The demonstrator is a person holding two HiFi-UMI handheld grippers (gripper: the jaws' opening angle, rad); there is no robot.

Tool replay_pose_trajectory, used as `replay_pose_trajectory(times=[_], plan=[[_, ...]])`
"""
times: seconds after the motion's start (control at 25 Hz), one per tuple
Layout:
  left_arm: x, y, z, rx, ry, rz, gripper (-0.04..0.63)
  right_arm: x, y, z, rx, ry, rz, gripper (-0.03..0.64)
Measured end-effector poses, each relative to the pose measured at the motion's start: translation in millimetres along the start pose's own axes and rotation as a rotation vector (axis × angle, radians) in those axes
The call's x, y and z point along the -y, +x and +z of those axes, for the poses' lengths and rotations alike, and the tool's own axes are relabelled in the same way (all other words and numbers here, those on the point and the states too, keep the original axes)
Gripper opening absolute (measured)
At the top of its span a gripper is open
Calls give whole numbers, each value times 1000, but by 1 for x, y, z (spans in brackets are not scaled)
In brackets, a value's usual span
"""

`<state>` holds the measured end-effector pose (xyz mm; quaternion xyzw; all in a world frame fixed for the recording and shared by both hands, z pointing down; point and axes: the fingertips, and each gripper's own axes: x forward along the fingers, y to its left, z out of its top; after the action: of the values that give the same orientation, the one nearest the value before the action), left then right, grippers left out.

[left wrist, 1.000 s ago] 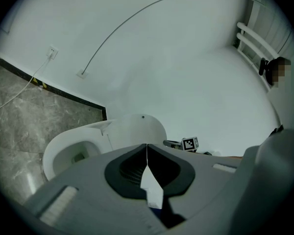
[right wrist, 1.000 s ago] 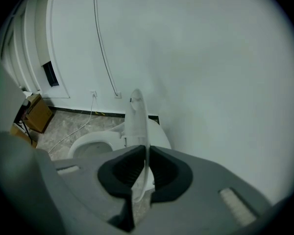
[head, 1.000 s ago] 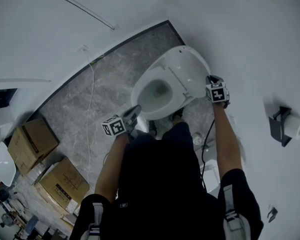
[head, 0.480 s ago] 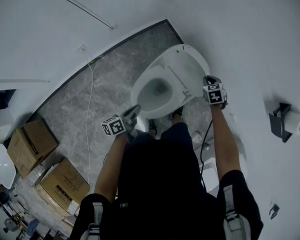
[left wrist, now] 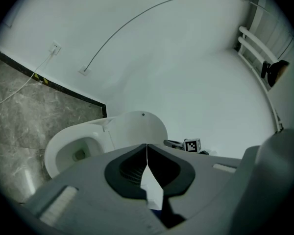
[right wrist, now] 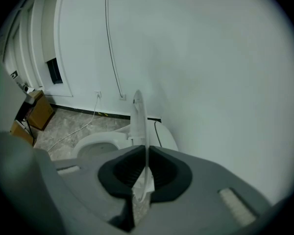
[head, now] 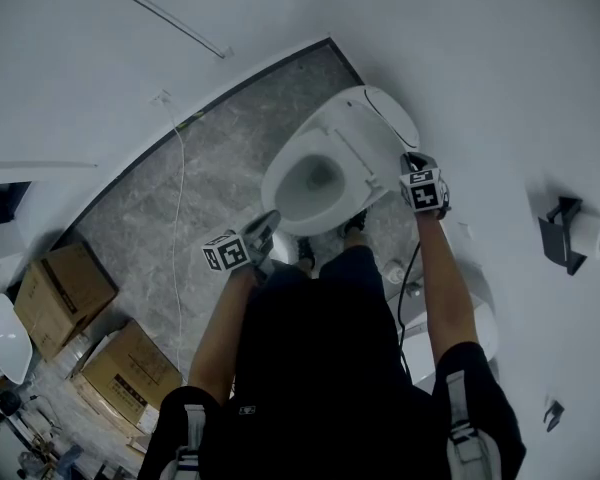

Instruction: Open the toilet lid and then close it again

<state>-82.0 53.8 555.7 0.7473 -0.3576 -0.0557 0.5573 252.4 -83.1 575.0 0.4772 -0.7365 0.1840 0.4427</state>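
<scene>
Our left gripper (left wrist: 146, 151) has not moved in the last second. Its fingers (left wrist: 125, 166) are pressed together with nothing between them. It waits near the 7 o'clock side of the round white toilet bowl (head: 280, 196), not over it.

The smooth white plastic toilet lid (head: 375, 133) stands up at the bowl's 2 o'clock side. Our right gripper (right wrist: 146, 155) is at the lid's 4 o'clock edge. Its fingers (right wrist: 169, 173) are almost closed, pinching that thin edge between them.

What has changed is small. In the head view, the right gripper has slid a little toward 9 o'clock, nearer the bowl, and the lid's edge has come with it. We think this means the lid is already open and we are starting to bring it down again. We cannot be sure from such a small move.

Now the other things. Two brown cardboard boxes (head: 65, 288) sit on the grey stone floor (head: 220, 148) at 8 o'clock, well apart from the toilet. A thin white cable (head: 180, 198) hangs down the wall and runs over the floor at 9 o'clock. A white paper roll on a black holder (head: 565, 240) is on the white wall (head: 480, 58) at 3 o'clock.

Nothing lies on the seat, so we see nothing in the lid's way. The wall is close behind the lid.
</scene>
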Motion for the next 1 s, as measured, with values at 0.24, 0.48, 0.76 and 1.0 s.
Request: replay_pose_trajectory(times=[0.24, 0.48, 0.76, 1.0], plan=[[-5, -6, -4, -12, -2, 0, 14, -14, -5, 0, 18, 3, -6, 26], [-13, -10, -7, -26, -1, 8, 14, -30, -9, -1, 32, -8, -5, 27], [-15, -9, -10, -33, 6, 5, 14, -55, -15, -5, 49, -26, 5, 32], [-14, -7, -16, -42, -2, -1, 14, -74, -17, -8, 62, -41, 20, 38]])
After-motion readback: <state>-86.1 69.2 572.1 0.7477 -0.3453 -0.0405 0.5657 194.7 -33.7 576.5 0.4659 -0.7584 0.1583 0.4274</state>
